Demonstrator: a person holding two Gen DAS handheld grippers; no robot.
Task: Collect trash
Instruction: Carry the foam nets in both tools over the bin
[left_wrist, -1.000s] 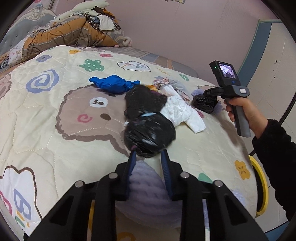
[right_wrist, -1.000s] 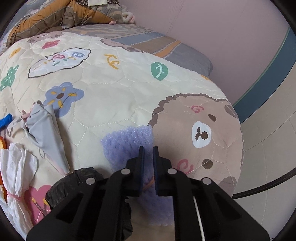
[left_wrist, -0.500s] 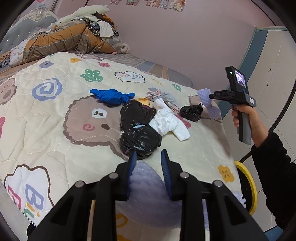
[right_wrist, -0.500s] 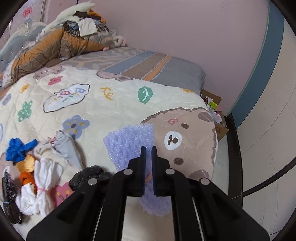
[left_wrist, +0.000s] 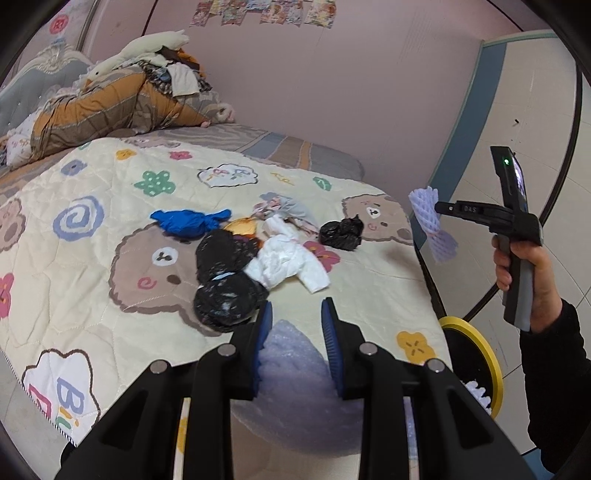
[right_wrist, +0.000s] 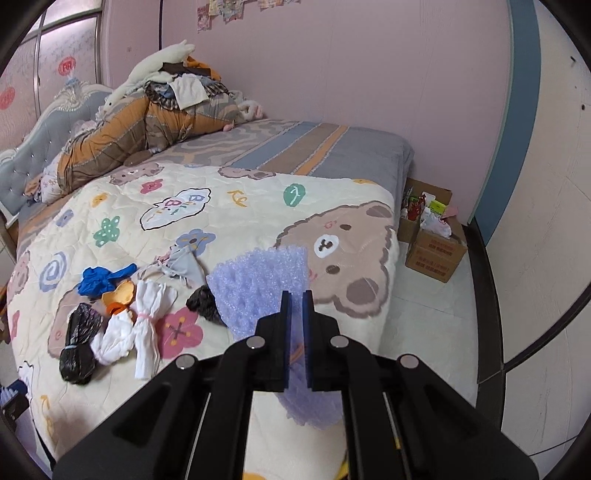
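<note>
Both grippers loaded with purple foam netting, lifted clear of the bed.

My right gripper (right_wrist: 296, 301) is pinched nearly closed on a flat purple foam net sleeve (right_wrist: 258, 284), and I hold it off the quilt (left_wrist: 92, 280), out past the bed's edge in the left wrist view, I judge so it can go to the yellow-rimmed bin (left_wrist: 476, 354) on the floor below. My left gripper (left_wrist: 296, 321) is narrowly parted around a second, bulkier foam net piece (left_wrist: 291, 369) (pale and blurred up close), gripped between the blue pads. Still on the quilt I count three black plastic bags (left_wrist: 340, 233), one blue bag (left_wrist: 184, 221), one orange scrap (right_wrist: 119, 293), one grey rag (right_wrist: 184, 264) and a knotted white bundle (left_wrist: 284, 260), which may be two pieces.
</note>
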